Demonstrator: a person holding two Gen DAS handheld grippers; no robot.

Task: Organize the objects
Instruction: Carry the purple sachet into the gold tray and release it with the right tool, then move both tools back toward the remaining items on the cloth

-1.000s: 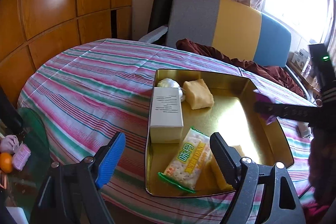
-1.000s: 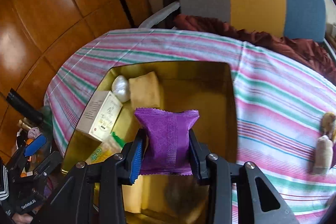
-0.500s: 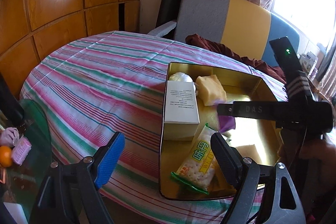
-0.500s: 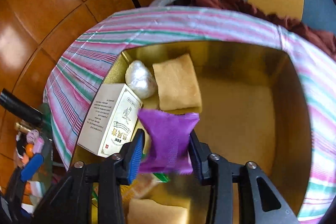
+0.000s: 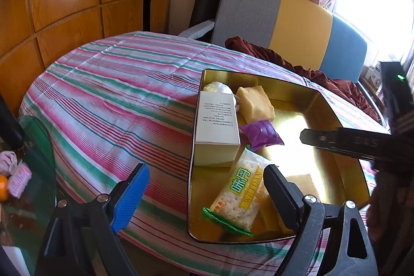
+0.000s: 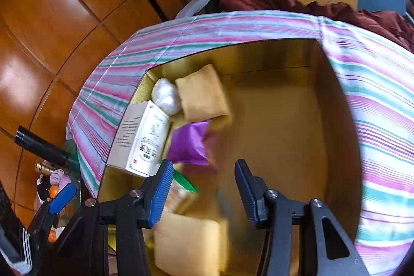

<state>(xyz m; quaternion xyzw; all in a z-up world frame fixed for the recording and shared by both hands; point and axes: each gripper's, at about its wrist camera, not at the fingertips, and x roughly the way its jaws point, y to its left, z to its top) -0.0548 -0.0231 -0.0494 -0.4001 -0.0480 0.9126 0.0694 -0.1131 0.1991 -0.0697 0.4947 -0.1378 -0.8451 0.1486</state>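
A gold tin tray (image 5: 333, 118) (image 6: 297, 105) sits on the striped tablecloth. In it lie a purple packet (image 5: 260, 132) (image 6: 190, 142), a white box (image 5: 216, 127) (image 6: 141, 139), a yellow sponge-like block (image 5: 256, 104) (image 6: 203, 92), a silvery wrapped ball (image 5: 216, 88) (image 6: 165, 96) and a cracker pack (image 5: 239, 195). My right gripper (image 6: 203, 189) is open and empty just above the tray, behind the purple packet; it also shows in the left wrist view (image 5: 336, 142). My left gripper (image 5: 204, 189) is open and empty over the tray's near left corner.
The round table carries a pink, green and white striped cloth (image 5: 116, 100). A grey, yellow and blue sofa back (image 5: 292, 27) with a maroon cloth (image 5: 310, 71) stands behind it. A glass side table (image 5: 23, 172) with small items is at the left. Another yellow block (image 6: 189, 242) lies near the tray's front.
My right gripper carried the purple packet down into the tray, opened and let it go beside the white box. My left gripper shifted slightly and stayed open.
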